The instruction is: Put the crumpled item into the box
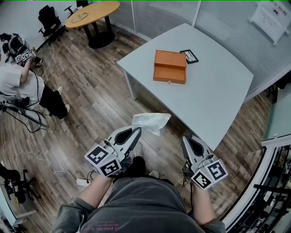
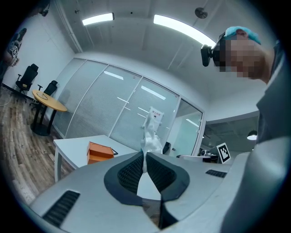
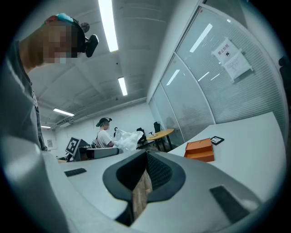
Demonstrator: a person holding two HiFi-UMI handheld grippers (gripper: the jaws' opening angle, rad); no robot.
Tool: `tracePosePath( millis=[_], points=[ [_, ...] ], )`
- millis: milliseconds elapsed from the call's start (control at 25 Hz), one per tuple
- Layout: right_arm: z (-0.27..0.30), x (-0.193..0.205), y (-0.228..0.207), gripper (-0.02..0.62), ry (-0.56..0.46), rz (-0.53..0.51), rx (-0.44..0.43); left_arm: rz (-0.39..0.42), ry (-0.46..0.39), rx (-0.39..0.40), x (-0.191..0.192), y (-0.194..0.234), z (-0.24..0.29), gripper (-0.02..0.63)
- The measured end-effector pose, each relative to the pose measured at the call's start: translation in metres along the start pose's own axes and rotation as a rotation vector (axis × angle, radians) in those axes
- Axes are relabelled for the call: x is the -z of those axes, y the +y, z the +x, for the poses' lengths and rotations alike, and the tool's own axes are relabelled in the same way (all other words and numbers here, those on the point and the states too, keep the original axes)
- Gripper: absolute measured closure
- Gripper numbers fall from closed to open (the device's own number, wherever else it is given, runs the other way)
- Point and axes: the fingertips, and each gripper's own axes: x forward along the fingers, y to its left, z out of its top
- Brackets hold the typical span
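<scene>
My left gripper (image 1: 137,130) is shut on a white crumpled item (image 1: 151,122), which sticks out past the jaw tips over the wood floor, near the table's front edge. In the left gripper view the crumpled item (image 2: 150,136) rises from between the closed jaws of that gripper (image 2: 145,155). An orange box (image 1: 169,67) lies on the pale grey table (image 1: 213,100), further away; the box (image 2: 100,152) shows at the left beyond the jaws. My right gripper (image 1: 184,138) is level with the left one, shut and holding nothing (image 3: 146,154). The orange box (image 3: 200,150) is to its right.
A black marker card (image 1: 189,56) lies beside the box. A person (image 1: 18,82) stands at the far left, near cables and a tripod. A round wooden table (image 1: 92,13) and office chairs are at the back. Glass partitions run behind the table. A power strip (image 1: 82,182) lies on the floor.
</scene>
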Motion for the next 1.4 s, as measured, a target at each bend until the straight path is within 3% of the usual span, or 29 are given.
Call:
tracePosePath(
  millis=[880,1400],
  points=[
    [0.152,-0.026,-0.042,0.591,0.039,0.017,0.046,-0.044,0.030,0.043,-0.055,0.139,0.066,0.571],
    [0.221,-0.044,-0.062,0.591,0.037,0.012,0.095,-0.049,0.046,0.097,-0.087,0.199,0.099,0.571]
  ],
)
